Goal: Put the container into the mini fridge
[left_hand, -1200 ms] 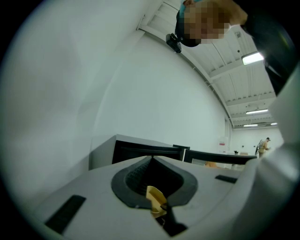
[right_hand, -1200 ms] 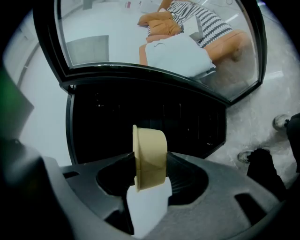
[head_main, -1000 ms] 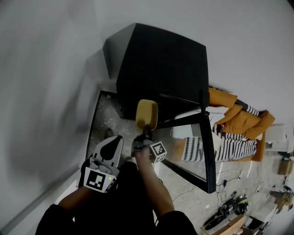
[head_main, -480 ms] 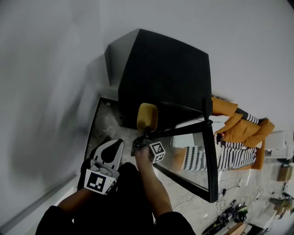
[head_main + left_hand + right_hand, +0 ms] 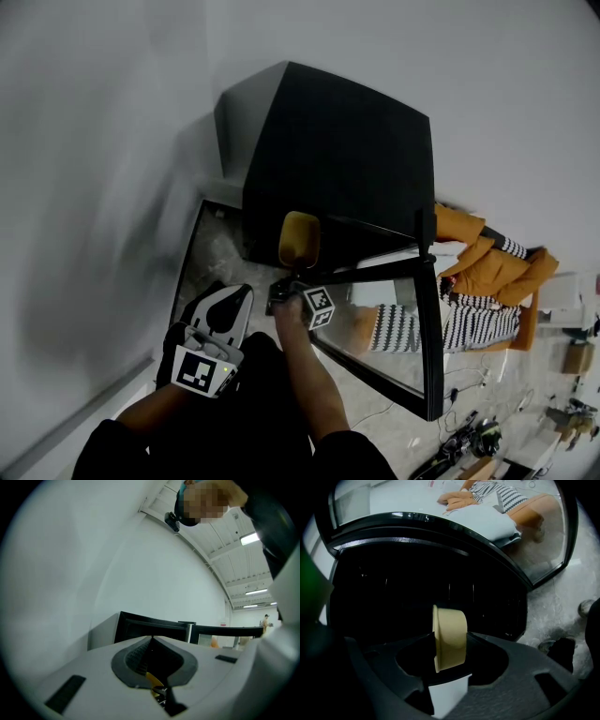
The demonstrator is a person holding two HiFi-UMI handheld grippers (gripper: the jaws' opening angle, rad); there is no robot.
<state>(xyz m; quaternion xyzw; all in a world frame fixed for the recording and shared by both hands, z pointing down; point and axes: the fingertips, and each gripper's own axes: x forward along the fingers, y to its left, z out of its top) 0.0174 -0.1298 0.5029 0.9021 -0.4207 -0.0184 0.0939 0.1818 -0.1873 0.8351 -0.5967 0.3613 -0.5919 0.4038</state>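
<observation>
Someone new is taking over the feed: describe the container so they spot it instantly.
Find the black mini fridge against the white wall, its glass door swung open. In front of its dark opening, the right gripper is shut on the container. It is a small tan tub with a flared rim, the only pale thing against all that black.

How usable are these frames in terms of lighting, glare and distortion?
Head view: dim and fisheye-bent, with bright clutter showing in the glass door. Right gripper view: the mini fridge interior is nearly black, though the tan container stands out sharp. Left gripper view: evenly lit white wall, heavy dark vignette, ceiling lights blown out.
</observation>
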